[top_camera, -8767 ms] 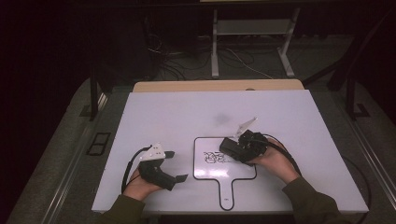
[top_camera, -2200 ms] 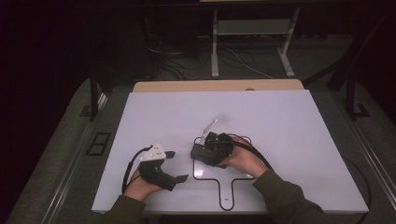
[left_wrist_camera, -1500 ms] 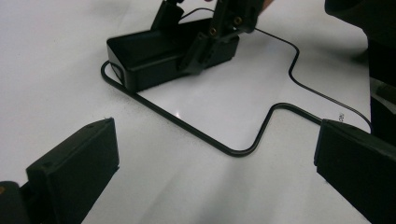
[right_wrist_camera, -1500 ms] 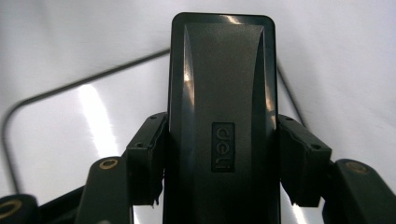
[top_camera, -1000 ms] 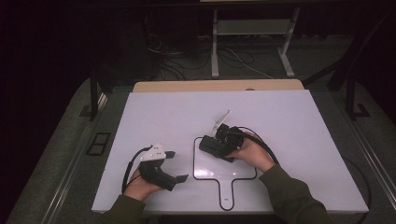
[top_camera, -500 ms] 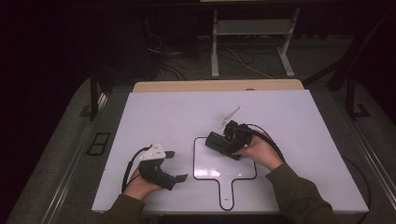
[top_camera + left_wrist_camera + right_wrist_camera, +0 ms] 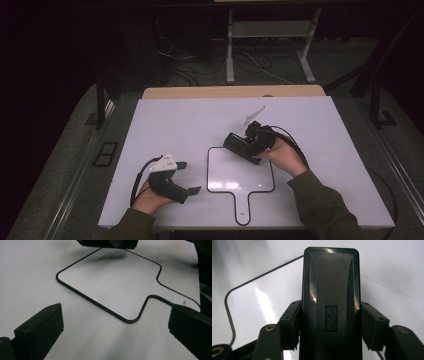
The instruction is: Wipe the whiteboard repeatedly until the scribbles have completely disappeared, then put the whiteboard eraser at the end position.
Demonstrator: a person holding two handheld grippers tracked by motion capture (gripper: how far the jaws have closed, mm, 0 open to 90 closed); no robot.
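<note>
Tongs on the left rest on the white table near its front edge with jaws spread wide and empty, pointing across at the paddle-shaped whiteboard that lies flat at the table's middle, its surface blank. Right of that, the right tongs are clamped on a dark eraser block marked "deli", held over the board's far right corner. Nothing pins the board down, so a firm sideways stroke could likely skid it across the smooth table, and a tilted block might slip between the jaws.
</note>
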